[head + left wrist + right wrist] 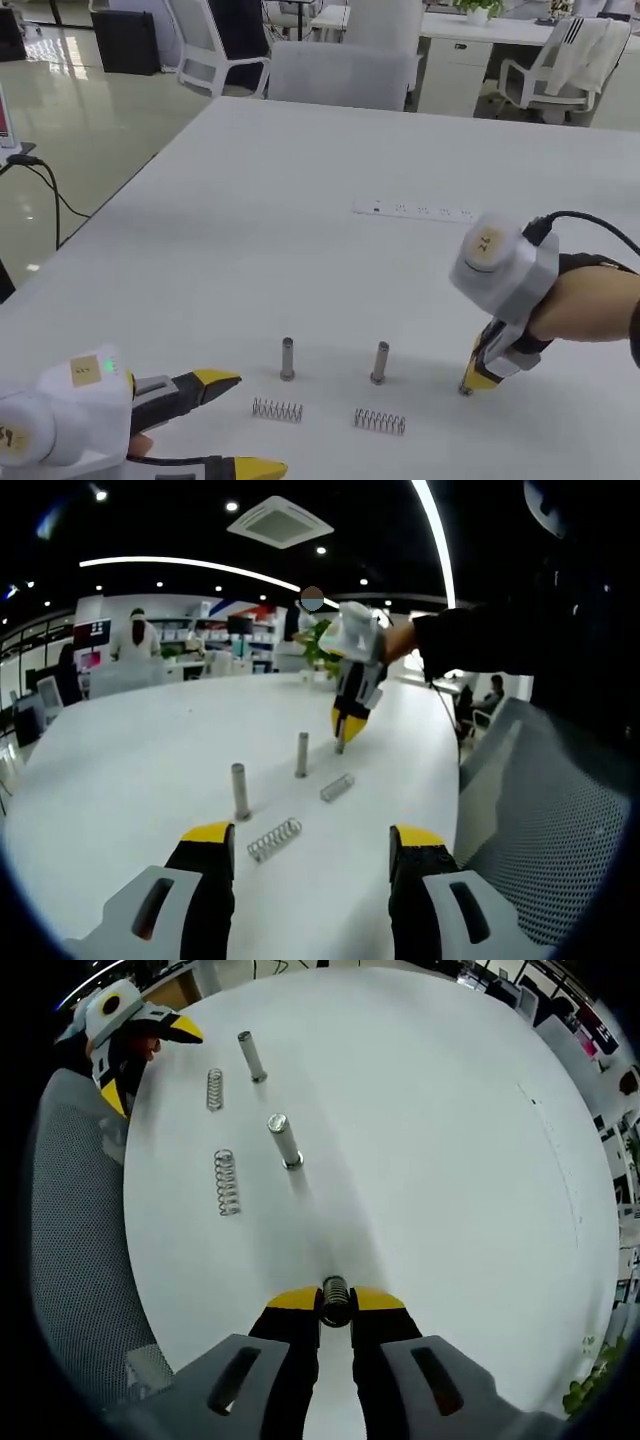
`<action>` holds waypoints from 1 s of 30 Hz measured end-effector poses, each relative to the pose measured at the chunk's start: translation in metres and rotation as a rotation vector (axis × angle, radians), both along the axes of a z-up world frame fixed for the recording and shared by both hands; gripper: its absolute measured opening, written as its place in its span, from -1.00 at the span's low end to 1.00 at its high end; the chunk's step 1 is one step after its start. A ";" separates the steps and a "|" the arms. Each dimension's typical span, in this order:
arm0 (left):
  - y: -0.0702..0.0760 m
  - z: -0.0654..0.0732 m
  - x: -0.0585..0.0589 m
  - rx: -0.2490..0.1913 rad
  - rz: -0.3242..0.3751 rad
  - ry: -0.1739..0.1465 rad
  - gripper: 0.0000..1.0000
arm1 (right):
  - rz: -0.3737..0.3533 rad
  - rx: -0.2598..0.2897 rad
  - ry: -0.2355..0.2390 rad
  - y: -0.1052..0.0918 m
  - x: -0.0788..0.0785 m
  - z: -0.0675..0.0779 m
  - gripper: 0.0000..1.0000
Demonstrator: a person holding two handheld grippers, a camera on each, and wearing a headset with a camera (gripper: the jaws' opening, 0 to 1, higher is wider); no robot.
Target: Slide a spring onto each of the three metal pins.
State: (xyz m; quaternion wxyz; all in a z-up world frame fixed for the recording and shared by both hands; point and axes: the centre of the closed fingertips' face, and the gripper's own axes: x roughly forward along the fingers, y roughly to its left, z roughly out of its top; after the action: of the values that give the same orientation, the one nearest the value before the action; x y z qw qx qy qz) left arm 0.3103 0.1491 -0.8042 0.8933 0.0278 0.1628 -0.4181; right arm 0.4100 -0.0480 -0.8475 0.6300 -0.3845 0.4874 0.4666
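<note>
Two metal pins (287, 358) (380, 362) stand upright on the white table (300, 220). A loose spring (277, 409) lies in front of the left pin, and another spring (380, 421) in front of the right one. My left gripper (245, 424) hovers open near the table's front edge, nothing between its fingers (208, 835), aimed at the nearer spring (274, 839). My right gripper (472, 383) points down at the table right of the pins, shut on a third spring (335, 1298) seen end-on. I cannot tell whether a pin is inside it.
A white power strip (415, 211) lies farther back on the table. Office chairs (340, 70) stand beyond the far edge. A grey mesh chair (560, 820) sits close to the table's near edge, beside the left gripper.
</note>
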 end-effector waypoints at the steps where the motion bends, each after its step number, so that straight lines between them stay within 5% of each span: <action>1: 0.000 0.000 0.000 0.001 0.000 0.000 0.15 | 0.001 -0.002 0.002 0.000 0.000 -0.001 -0.83; 23: 0.000 0.000 -0.001 0.006 -0.009 0.000 0.15 | -0.027 0.045 -0.015 -0.002 -0.003 -0.007 -0.71; 30: -0.001 0.001 -0.001 0.004 -0.011 -0.002 0.15 | -0.076 0.114 -0.050 -0.003 0.000 -0.002 -0.68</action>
State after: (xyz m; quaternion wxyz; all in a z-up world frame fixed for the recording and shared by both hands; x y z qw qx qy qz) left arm 0.3093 0.1483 -0.8035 0.8911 0.0309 0.1628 -0.4226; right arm 0.4095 -0.0514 -0.8492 0.6799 -0.3409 0.4585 0.4596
